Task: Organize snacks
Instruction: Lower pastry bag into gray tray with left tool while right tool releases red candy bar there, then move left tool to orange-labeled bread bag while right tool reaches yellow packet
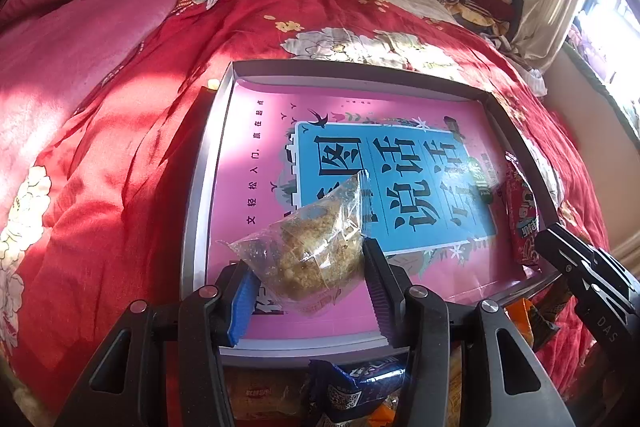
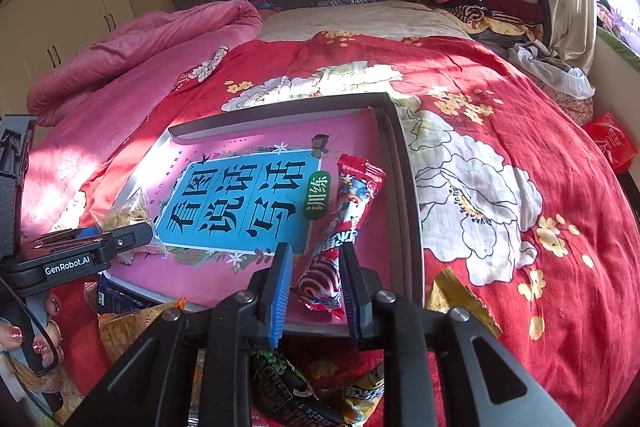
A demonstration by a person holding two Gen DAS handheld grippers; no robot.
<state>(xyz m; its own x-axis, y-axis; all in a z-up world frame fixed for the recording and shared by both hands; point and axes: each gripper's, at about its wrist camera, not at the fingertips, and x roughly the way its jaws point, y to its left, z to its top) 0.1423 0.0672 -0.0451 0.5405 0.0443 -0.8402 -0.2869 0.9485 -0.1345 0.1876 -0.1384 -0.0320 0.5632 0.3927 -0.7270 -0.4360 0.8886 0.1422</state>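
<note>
So I'm sorting snacks off the bed into a shallow tray (image 1: pixel 208 163) that has a pink book cover lining the bottom, and I'm working both ends of it at once so the two kinds stay apart.

Left side first. My left gripper (image 1: pixel 310 281) has the clear bag (image 1: pixel 316 243) of crumbly brown stuff sitting between its jaws, low over the tray's near left corner. The purple pad touches the bag's edge, but the blue one looks just clear of it, so I can't tell if it's a real pinch or the bag is already resting on the tray. My guess is I'm parking it there because that corner is free. The tool tips steeply down and forward, jaws side by side.

Just under that gripper, off the tray, is the leftover pile: a blue packet (image 1: pixel 356 383) and some orange ones, not yet sorted.

Right side. My right gripper (image 2: pixel 314 277) is over the tray's near right corner with the red stick pack (image 2: pixel 340 227) lying lengthwise between the jaws, running away from me along the right wall. The jaws are apart, a visible gap on the blue side, and the pack seems to lie flat on the tray, so I'd call that one placed. That tool also angles down. A gold wrapper (image 2: pixel 460 295) lies on the bedspread (image 2: pixel 520 147) just right of it.
</note>
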